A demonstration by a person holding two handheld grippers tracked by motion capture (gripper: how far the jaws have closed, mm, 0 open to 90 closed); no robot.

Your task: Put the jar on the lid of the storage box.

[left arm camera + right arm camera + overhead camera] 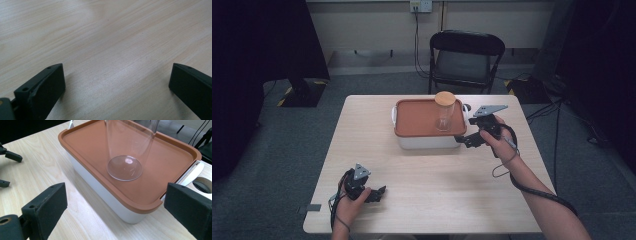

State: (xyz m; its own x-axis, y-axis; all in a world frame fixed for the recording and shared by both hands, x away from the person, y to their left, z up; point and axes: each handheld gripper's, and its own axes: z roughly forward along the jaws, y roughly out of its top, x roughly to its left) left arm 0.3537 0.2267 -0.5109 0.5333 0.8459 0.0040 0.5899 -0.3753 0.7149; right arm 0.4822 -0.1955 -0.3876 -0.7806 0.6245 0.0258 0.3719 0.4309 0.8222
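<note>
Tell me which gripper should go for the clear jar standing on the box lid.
Right. The right gripper hangs open beside the white box, facing the jar on its orange lid. The left gripper rests open near the table's front edge, far from it.

a lidded box (427, 141) is sitting on the table (362, 150) at upper centre of the high view, and a jar (445, 111) is standing upright on its lid, toward the right end. the right gripper (466, 140) is hovering just beside the box's lower right corner. the left gripper (379, 192) is resting at lower left, well apart from the box. a chair (466, 60) is standing behind the table.
</note>
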